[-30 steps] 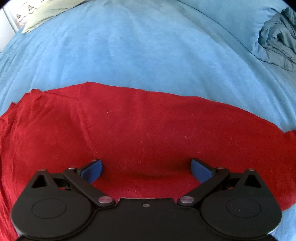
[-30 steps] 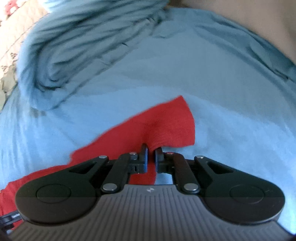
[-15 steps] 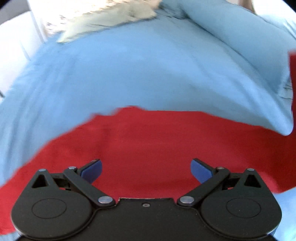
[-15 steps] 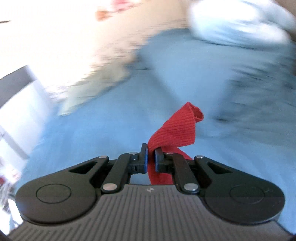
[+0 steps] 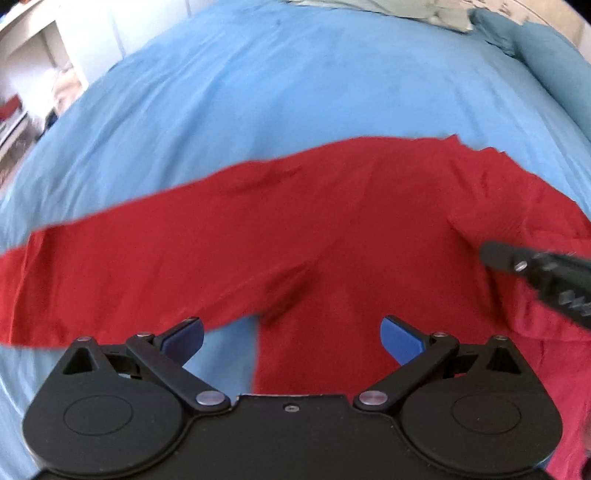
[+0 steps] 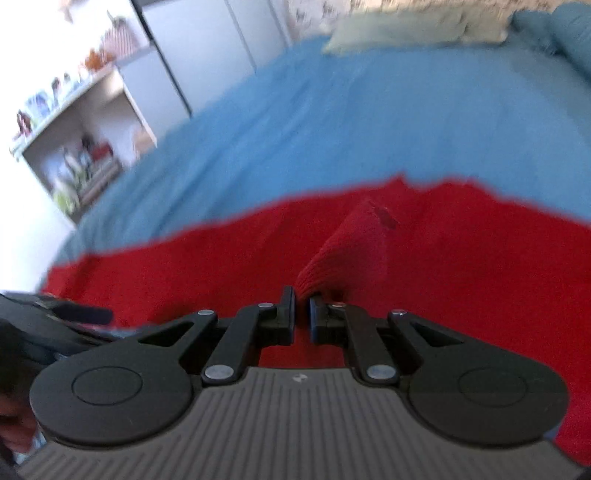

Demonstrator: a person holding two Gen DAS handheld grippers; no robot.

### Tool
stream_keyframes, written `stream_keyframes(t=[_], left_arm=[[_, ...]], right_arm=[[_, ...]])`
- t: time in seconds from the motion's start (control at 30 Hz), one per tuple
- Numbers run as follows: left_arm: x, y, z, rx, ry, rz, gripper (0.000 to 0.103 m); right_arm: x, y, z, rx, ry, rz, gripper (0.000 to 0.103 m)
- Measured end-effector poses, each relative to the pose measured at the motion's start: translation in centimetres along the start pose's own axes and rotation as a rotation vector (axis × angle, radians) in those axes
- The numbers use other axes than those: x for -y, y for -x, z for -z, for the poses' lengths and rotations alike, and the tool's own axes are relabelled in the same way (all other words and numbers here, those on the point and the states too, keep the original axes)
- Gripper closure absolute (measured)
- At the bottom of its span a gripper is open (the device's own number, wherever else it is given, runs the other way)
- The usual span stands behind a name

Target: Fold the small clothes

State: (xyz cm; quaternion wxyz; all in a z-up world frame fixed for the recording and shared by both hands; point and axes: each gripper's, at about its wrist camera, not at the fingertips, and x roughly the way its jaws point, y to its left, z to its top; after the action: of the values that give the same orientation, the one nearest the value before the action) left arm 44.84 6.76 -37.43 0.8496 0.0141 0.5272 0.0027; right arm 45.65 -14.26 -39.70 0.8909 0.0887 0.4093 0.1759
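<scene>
A red long-sleeved garment (image 5: 332,236) lies spread on the blue bedsheet (image 5: 295,92), one sleeve stretching to the left. My left gripper (image 5: 291,336) hovers over its lower middle, open, with nothing between the blue pads (image 5: 402,339). My right gripper (image 6: 302,306) is shut on the ribbed red cuff (image 6: 347,251) of the other sleeve, which rises over the garment's body (image 6: 184,269). In the left wrist view the right gripper (image 5: 535,273) comes in from the right edge. The left gripper's body (image 6: 55,317) shows at the left of the right wrist view.
A pale green pillow (image 6: 406,26) and a blue pillow (image 5: 554,74) lie at the far end of the bed. White shelves (image 6: 74,147) with small items and a white cupboard (image 6: 207,48) stand beyond the bed's left side.
The right gripper has swung across the bed with the cuff, bringing the sleeve over the garment's body. The left gripper has slid sideways over the garment and stayed open.
</scene>
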Motion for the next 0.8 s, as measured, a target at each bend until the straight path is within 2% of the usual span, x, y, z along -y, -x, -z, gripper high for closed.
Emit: stream_keyframes(t=[0.13,0.17,0.2,0.23,0.27,0.3,0.4,0.53,0.6,0.73,0.8], left_arm=[[-0.6,0.2,0.8,0.008,0.018,0.035,0.0],[-0.7,0.3,0.8,0.016,0.012,0.044,0.0],[-0.9,0.3,0.7,0.026,-0.001,0.054,0.0],[-0.4,0.4,0.6,0.034,-0.019,0.07,0.0],[0.1,0.7,0.8,0.04,-0.036,0.086,0.0],[1.0,0.8,0.6,0.046,-0.057,0.113,0.0],[3.5,0.7,0.7,0.045,-0.108,0.197,0.0],[6.1,-0.2,0.6,0.02,-0.08,0.281,0.0],[6.9,-0.7,0.6,0.012,-0.038,0.289,0.001],[7.7,-2.0,0.6,-0.012,0.079,0.3,0.014],[8.1,-2.6,0.1,0.009,0.117,0.262,0.019]], right_arm=[[-1.1,-1.8,1.5,-0.043,0.077,0.021,0.076],[-1.4,-1.8,1.8,-0.044,0.088,0.019,0.066],[-1.3,-1.6,1.9,-0.049,0.088,0.01,0.048],[-1.1,-1.0,2.1,-0.049,0.075,0.005,0.038],[-0.6,-0.3,1.9,-0.038,0.054,0.004,0.023],[0.3,0.5,1.5,-0.022,0.032,-0.002,0.017],[2.9,3.4,-0.1,-0.003,-0.041,0.013,0.016],[6.4,7.8,-0.3,-0.006,-0.106,0.088,0.014],[7.9,9.5,0.6,-0.013,-0.124,0.123,0.014],[9.4,10.9,2.1,-0.014,-0.145,0.182,0.014],[9.7,10.7,2.9,-0.014,-0.168,0.207,0.014]])
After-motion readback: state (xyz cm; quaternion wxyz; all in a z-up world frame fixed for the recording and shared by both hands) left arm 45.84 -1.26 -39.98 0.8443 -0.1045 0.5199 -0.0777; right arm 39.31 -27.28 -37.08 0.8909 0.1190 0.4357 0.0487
